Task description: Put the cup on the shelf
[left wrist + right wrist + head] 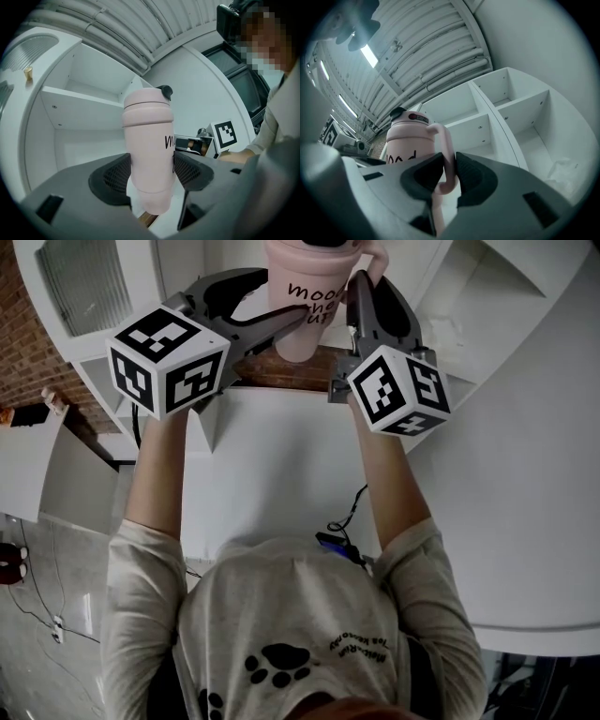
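Nearest the head camera is the person's pale shirt [291, 634], with both arms stretched forward and up. The left gripper [151, 171] has its padded jaws pressed against both sides of the pink cup [149, 140], low on its body. The right gripper [449, 173] is clamped on the cup's handle [446, 154]. The cup stands upright in the air between the two, in front of the shelf [511, 105] and not resting on any board.

Below the arms lies a white table [272, 474], and a brown strip shows just past its far edge, under the cup. A second, wide white surface [525, 502] curves away at the right. At the left are a brick wall [23, 343] and a pale floor [37, 634] with thin cables on it. Beyond the cup, the white shelf has open compartments split by boards and an upright divider. Furthest off is a ribbed ceiling with a strip light [370, 56].

The cup's top is cut off in the head view, and its black lettering shows only in part. A small beige thing [28, 73] on top of the shelf is too small to make out.
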A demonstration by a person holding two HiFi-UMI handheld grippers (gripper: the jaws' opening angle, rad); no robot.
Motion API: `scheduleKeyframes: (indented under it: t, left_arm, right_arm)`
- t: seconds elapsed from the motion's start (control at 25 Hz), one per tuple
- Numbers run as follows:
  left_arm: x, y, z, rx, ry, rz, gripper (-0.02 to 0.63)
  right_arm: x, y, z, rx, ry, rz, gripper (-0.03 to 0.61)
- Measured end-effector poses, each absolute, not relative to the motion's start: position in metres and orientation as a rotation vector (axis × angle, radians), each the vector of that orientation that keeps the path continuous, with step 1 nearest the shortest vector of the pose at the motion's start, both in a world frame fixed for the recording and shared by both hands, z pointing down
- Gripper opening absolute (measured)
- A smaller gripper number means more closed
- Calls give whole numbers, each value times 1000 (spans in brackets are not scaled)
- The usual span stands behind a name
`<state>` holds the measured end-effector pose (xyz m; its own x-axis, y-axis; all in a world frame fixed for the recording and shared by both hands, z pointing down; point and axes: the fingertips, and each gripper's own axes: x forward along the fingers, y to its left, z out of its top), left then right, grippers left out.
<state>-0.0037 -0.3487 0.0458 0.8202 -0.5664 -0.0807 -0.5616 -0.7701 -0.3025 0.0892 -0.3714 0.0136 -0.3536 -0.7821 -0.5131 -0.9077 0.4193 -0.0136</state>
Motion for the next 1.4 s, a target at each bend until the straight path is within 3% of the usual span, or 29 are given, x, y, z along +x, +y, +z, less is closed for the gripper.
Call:
scheduleKeyframes:
  t: [1.4]
  left_arm:
    - [10,-428,49,-2753,826,-169,299]
  right_arm:
    - [104,-449,21,-1556,2212,302,91]
